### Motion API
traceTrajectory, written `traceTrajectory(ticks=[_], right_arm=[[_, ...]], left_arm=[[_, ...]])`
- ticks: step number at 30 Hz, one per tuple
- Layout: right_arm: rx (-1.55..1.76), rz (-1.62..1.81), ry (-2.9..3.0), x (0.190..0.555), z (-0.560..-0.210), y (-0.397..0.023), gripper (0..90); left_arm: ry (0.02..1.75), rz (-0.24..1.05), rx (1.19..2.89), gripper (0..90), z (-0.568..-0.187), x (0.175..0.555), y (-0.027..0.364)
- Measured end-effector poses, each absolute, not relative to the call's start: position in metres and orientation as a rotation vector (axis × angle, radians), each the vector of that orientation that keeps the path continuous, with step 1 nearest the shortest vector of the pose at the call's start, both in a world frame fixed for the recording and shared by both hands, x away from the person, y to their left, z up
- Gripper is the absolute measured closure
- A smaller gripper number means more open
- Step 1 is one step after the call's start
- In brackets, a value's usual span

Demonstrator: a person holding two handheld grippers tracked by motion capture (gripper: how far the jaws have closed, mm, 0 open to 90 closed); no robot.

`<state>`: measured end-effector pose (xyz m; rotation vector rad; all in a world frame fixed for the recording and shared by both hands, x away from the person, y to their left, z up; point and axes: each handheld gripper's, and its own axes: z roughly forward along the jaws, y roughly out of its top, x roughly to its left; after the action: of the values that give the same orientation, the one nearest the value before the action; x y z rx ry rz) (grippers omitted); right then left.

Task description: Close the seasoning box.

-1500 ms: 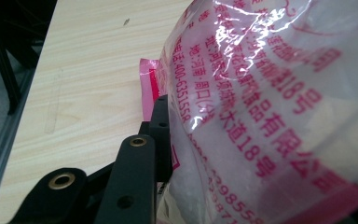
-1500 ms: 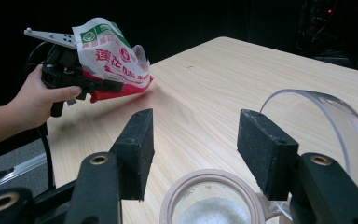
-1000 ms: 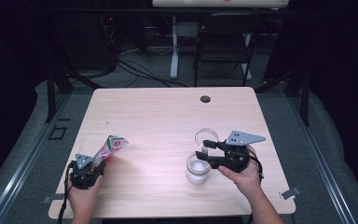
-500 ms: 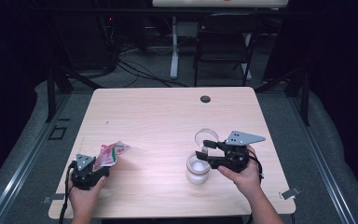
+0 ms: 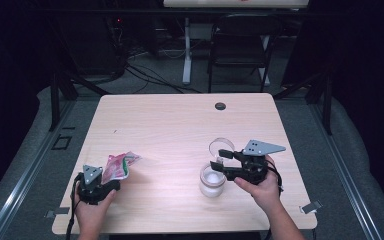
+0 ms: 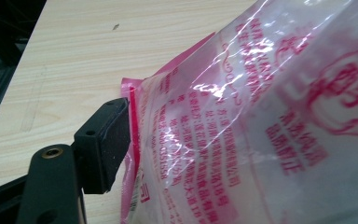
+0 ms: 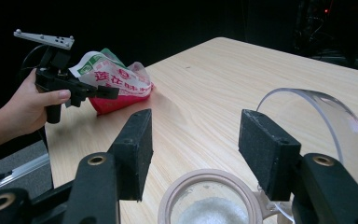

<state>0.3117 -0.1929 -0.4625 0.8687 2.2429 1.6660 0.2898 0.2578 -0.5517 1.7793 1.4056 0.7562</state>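
Observation:
A pink and clear plastic bag [image 5: 117, 165] with red print lies on the table at the front left. My left gripper [image 5: 111, 176] sits just behind it. Its jaws have just been opening and now stand open, with the bag's near end loose between them. In the left gripper view the bag [image 6: 261, 130] lies beside the left pad [image 6: 107, 140] and hides the other jaw. My right gripper [image 5: 220, 160] hangs open over a small glass jar [image 5: 212, 181] of white grains, whose clear hinged lid [image 5: 221, 146] stands up. The jar's rim [image 7: 209, 196] lies below the open right gripper [image 7: 193, 140].
The light wooden table [image 5: 180, 120] has a dark round grommet [image 5: 220, 106] near its far edge. A black chair [image 5: 240, 45] and a white stand [image 5: 186, 55] stand on the floor beyond the table. The left gripper [image 7: 100, 93] and bag [image 7: 116, 79] appear far off.
The bag stood tilted up in the left gripper a second ago. It has since come down onto the table and the left jaws have let go. The right hand stayed still.

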Motion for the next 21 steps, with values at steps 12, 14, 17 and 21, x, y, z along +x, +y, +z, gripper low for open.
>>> traceTrajectory(ticks=[12,14,17,21], right_arm=[[0.865,1.656,2.241,0.311,-0.461,-0.194,44.3],[0.861,1.658,2.239,0.311,-0.460,-0.194,44.3],[0.860,1.655,2.236,0.310,-0.460,-0.194,44.3],[0.863,1.653,2.234,0.311,-0.460,-0.195,44.3]], left_arm=[[1.335,0.751,1.779,27.3,-0.539,0.280,0.246],[1.319,0.741,1.787,27.3,-0.537,0.279,0.243],[1.293,0.757,1.826,27.3,-0.535,0.278,0.235],[1.248,0.767,1.875,27.5,-0.533,0.275,0.225]])
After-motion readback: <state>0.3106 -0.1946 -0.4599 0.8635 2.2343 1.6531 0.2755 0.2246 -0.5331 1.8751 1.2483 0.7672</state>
